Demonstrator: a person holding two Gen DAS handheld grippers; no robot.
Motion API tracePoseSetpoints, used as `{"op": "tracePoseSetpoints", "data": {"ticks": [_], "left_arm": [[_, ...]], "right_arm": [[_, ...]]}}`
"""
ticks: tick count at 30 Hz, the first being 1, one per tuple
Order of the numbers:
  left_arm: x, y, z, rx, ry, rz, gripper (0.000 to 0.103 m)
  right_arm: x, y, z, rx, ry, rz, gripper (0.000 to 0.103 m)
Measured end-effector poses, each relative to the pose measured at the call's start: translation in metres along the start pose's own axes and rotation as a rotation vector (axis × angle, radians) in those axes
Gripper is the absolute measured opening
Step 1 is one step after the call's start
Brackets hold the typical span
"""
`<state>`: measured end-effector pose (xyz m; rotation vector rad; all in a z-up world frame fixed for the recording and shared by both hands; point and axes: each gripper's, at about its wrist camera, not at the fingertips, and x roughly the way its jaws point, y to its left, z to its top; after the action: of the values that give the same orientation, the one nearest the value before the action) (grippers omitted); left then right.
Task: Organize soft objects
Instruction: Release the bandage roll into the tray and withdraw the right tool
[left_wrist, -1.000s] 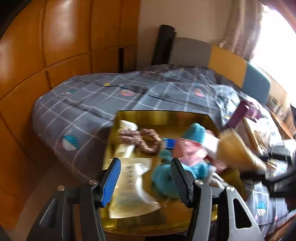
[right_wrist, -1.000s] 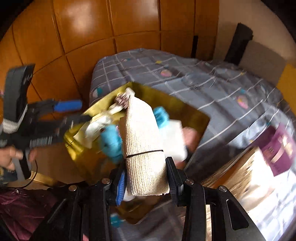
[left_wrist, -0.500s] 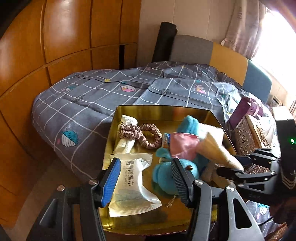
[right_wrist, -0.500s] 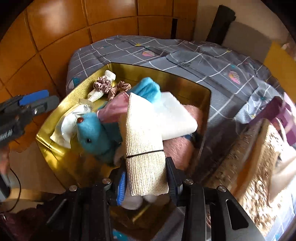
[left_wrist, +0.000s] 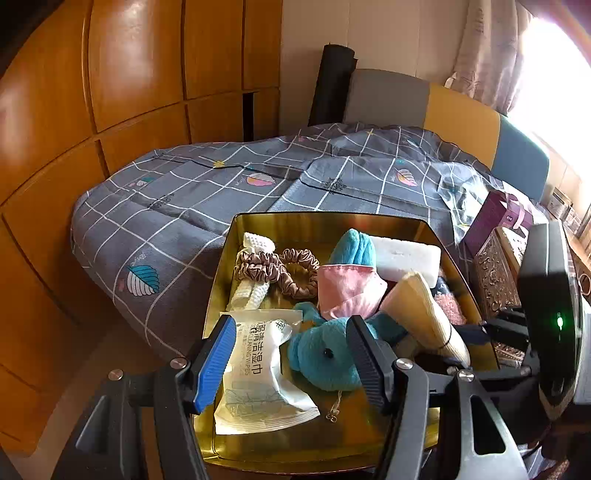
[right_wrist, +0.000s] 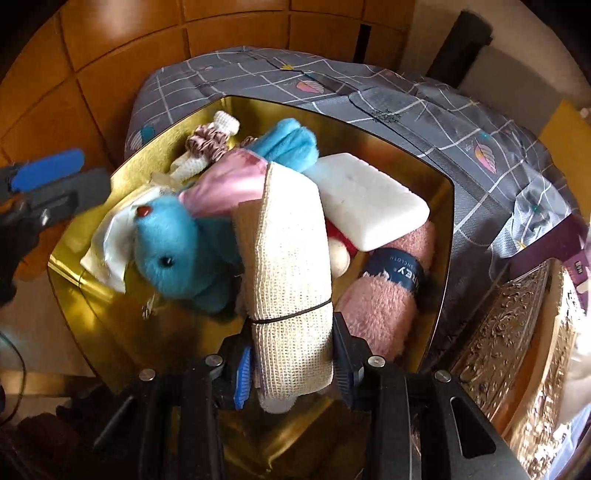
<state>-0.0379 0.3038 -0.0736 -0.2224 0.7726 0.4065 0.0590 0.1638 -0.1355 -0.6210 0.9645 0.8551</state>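
Your right gripper (right_wrist: 291, 354) pinches the beige rolled cloth (right_wrist: 288, 258), bound by a black band, low over the gold tray (right_wrist: 439, 206), its far end lying across the blue plush toy (right_wrist: 173, 243) at about 10 o'clock from your fingers. Your left gripper (left_wrist: 291, 354) hangs with jaws spread, holding nothing, above the wet-wipes packet (left_wrist: 258, 369) at the tray's 7 o'clock side. The white sponge (right_wrist: 369, 199) and pink rolled towel (right_wrist: 388, 295) lie toward 1 and 3 o'clock of the cloth.

The gold tray (left_wrist: 258, 448) is crowded: a blue plush rabbit (left_wrist: 325, 356), a wipes packet (left_wrist: 258, 373), hair ties (left_wrist: 275, 267), a white block (left_wrist: 406, 254) and a pink towel (right_wrist: 384, 299) fill most of its floor. Bare tray floor shows only along the near edge. Ornate boxes (right_wrist: 509, 332) hem in the tray's right side, while the grey quilt (left_wrist: 177, 206) beyond its far wall lies open
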Motion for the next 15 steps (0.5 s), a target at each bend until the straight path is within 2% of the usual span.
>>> {"op": "tracePoseSetpoints", "data": {"ticks": [5,7,9,15], "left_arm": [[-0.004,-0.004,0.000,0.012,-0.010,0.022,0.063],[-0.006,-0.007,0.000,0.018,-0.014,0.026,0.063],[-0.008,-0.009,0.000,0.023,-0.022,0.032,0.063],[-0.015,-0.017,0.000,0.037,-0.047,0.055,0.063]], "right_arm": [[-0.008,0.004,-0.007,0.003,-0.019,-0.028,0.042],[-0.013,0.004,-0.010,0.011,-0.039,-0.069,0.058],[-0.021,0.003,-0.013,0.026,-0.072,-0.075,0.066],[-0.045,-0.003,-0.022,0.085,-0.161,-0.096,0.079]]}}
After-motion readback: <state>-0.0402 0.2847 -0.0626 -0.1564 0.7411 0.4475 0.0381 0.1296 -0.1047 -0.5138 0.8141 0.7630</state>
